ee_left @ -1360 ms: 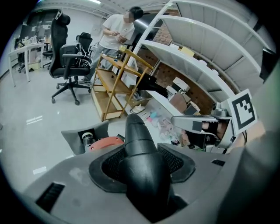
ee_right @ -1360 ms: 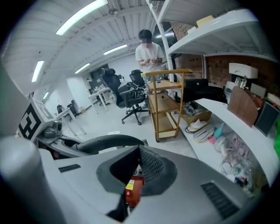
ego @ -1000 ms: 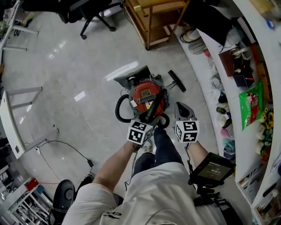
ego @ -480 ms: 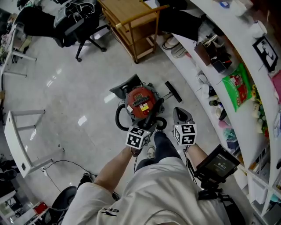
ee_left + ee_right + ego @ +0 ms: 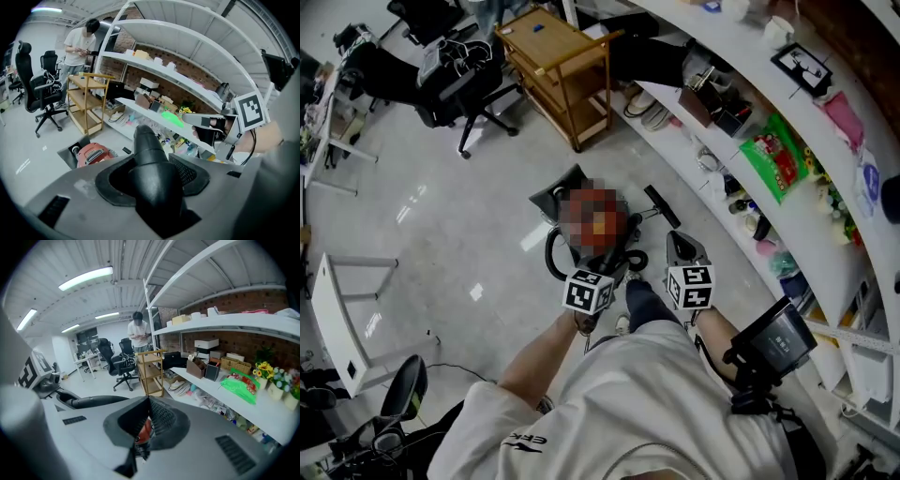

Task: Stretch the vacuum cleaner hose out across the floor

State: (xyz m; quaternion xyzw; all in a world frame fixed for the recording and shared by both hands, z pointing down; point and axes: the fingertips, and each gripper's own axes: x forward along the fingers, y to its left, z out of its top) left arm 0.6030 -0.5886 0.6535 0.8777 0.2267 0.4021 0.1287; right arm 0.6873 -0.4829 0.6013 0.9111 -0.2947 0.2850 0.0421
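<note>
Gripping the black hose (image 5: 149, 140) in the left gripper (image 5: 154, 180) near the red vacuum cleaner (image 5: 93, 153) (right gripper (image 5: 146, 427) also near it, jaws closed, empty)

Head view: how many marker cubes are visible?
2. One cube is on the left gripper, which grips the black hose; the other cube is on the right gripper. None seems hidden.

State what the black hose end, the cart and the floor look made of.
Hose end: likely moulded plastic, smooth black with a soft sheen. Cart: seemingly wood, warm tan with square posts. Floor: probably polished tile or stone, pale and glossy, mirroring ceiling lights.
</note>
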